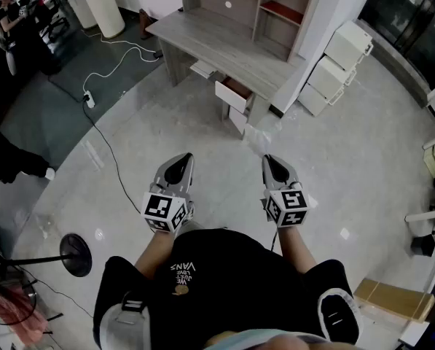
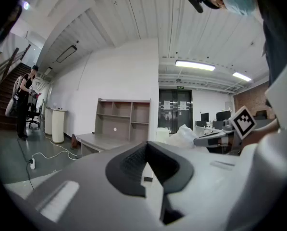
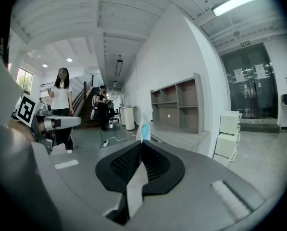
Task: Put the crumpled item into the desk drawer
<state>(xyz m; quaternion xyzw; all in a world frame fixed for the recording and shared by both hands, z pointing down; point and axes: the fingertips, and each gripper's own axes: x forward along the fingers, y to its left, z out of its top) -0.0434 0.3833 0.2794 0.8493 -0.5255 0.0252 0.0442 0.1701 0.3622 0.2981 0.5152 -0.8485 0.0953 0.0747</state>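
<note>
The one word that can be read is "VANS", in pale letters on the chest of the person's black shirt [image 1: 224, 268]; in the head view it stands upside down. Smaller lines of print sit beside it, too small to read. The left cube [image 1: 165, 211] on the left hand-held gripper [image 1: 186, 157] and the right cube [image 1: 286, 206] on the right hand-held gripper [image 1: 269, 158] bear black-and-white square code patterns, with no letters or digits. In the left gripper view a green sign [image 2: 180, 87] hangs above the glass doors [image 2: 177, 112], its wording too small to make out. The sheets [image 2: 183, 105] stuck on those doors cannot be read either.
</note>
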